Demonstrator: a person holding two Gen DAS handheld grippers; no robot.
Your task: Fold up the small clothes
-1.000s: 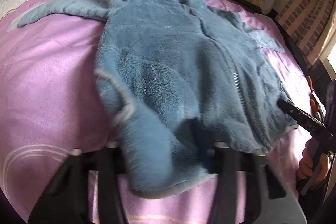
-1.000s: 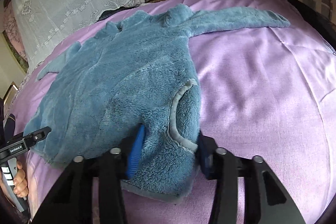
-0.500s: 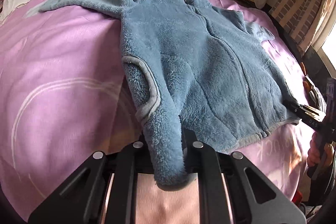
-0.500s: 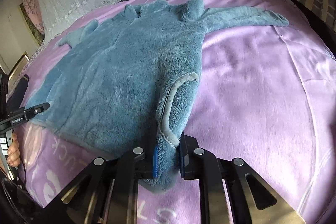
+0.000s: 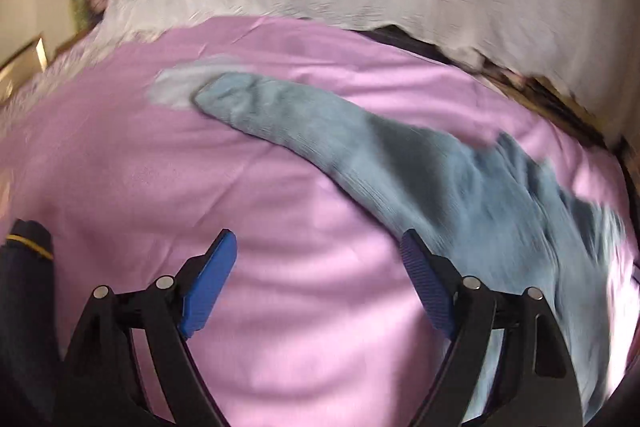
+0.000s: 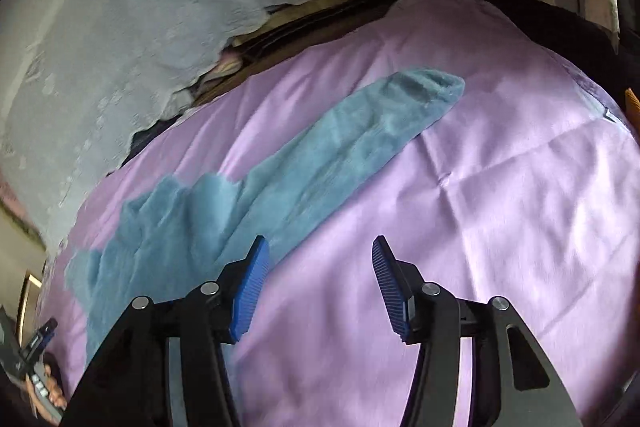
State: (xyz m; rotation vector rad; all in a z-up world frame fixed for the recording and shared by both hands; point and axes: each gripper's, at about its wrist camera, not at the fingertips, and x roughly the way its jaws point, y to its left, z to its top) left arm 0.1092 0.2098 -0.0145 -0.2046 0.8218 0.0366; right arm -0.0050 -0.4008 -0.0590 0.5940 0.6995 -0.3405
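Over the purple bedspread (image 5: 160, 187), both the left gripper (image 5: 316, 251) and right gripper (image 6: 318, 255) now gape empty, fleece jacket (image 6: 320, 167) released.

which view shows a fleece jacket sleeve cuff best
The right wrist view: the sleeve lies sharp and fully visible, its cuff open toward the camera. The left wrist view shows the other sleeve, motion-blurred, its cuff smeared.

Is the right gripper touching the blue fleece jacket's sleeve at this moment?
Cannot tell. In the right wrist view, the right gripper is open and empty, but its left finger overlaps the sleeve.
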